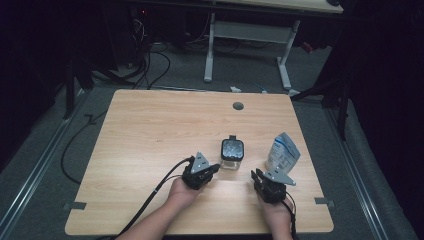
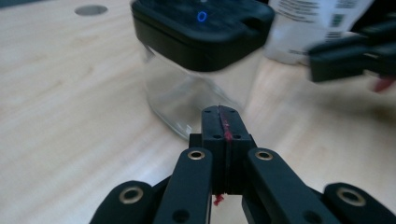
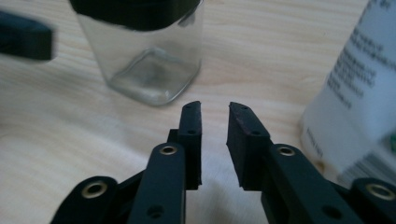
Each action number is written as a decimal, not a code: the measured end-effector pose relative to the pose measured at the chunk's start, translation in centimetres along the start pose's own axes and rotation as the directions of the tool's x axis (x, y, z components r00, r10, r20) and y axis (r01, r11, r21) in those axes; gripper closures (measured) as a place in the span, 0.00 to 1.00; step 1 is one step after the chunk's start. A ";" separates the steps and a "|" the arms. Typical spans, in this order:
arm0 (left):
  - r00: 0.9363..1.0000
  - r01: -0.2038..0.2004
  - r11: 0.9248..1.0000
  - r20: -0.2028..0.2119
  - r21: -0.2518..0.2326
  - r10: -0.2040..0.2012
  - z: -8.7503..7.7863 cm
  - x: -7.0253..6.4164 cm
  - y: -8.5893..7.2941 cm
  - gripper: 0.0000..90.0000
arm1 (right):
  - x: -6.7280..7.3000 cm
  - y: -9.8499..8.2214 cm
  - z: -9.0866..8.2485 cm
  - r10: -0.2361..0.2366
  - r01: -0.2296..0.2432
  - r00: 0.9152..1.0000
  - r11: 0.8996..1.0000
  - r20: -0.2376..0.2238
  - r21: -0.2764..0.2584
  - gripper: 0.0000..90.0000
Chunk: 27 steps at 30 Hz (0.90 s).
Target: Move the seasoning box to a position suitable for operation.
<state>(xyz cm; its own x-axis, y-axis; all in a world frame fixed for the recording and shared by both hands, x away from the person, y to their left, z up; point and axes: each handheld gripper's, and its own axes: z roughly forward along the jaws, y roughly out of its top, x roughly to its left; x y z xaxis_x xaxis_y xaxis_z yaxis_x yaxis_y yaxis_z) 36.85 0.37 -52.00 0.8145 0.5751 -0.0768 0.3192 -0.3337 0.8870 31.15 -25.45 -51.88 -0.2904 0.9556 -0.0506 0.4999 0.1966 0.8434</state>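
Note:
A clear square glass jar with a black lid stands upright on the wooden table, right of the middle. My left gripper lies just left of the jar and points at its base. In the left gripper view its jaws are pressed together with nothing between them, close to the jar. My right gripper sits to the jar's lower right. Its jaws stand a little apart and hold nothing, with the jar ahead on the left. A white printed pouch stands to the right.
A round cable hole sits near the table's far edge. Behind the table stands another desk on white legs, with cables on the grey floor. The pouch rises close to my right gripper's right side.

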 end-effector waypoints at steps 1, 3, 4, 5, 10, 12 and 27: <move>1.000 0.008 1.000 -0.005 -0.003 -0.008 -0.4 -0.1 -0.2 1.00 | 0.0 0.0 0.0 0.000 0.000 1.000 1.000 0.000 0.000 0.88; 0.999 0.018 1.000 -0.032 -0.007 -0.018 -1.2 0.2 -0.5 1.00 | -0.1 1.0 1.3 0.005 -0.005 1.000 1.000 0.026 -0.014 0.98; 0.998 0.034 0.999 -0.044 -0.010 -0.034 -1.7 0.6 -0.7 1.00 | -0.3 1.4 1.9 -0.002 0.002 1.000 1.000 0.027 -0.016 1.00; 0.997 0.045 0.999 -0.059 -0.012 -0.045 -2.2 1.1 -0.8 1.00 | -0.4 1.8 2.5 0.012 -0.011 0.999 1.000 0.029 -0.022 1.00; 0.980 0.107 0.994 -0.165 -0.030 -0.111 -5.5 4.8 -1.5 1.00 | -0.7 4.1 5.2 0.029 -0.028 0.999 0.999 0.030 -0.035 1.00; 0.976 0.115 0.993 -0.181 -0.036 -0.120 -6.0 5.4 -1.6 1.00 | -0.5 4.9 6.1 0.027 -0.026 0.999 0.999 0.029 -0.040 1.00; 0.956 0.163 0.986 -0.244 -0.026 -0.164 -6.7 8.8 -2.4 1.00 | 4.9 5.5 6.8 -0.109 0.100 0.982 0.993 -0.155 -0.068 1.00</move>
<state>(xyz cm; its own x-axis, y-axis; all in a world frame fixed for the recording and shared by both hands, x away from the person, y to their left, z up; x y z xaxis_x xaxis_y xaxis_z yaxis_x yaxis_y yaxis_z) 40.04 11.23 -51.81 0.6080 0.7866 -0.1079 0.4346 -0.2160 0.8743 38.02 -18.22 -51.09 -0.4664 0.8826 -0.0590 0.4115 0.2755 0.8688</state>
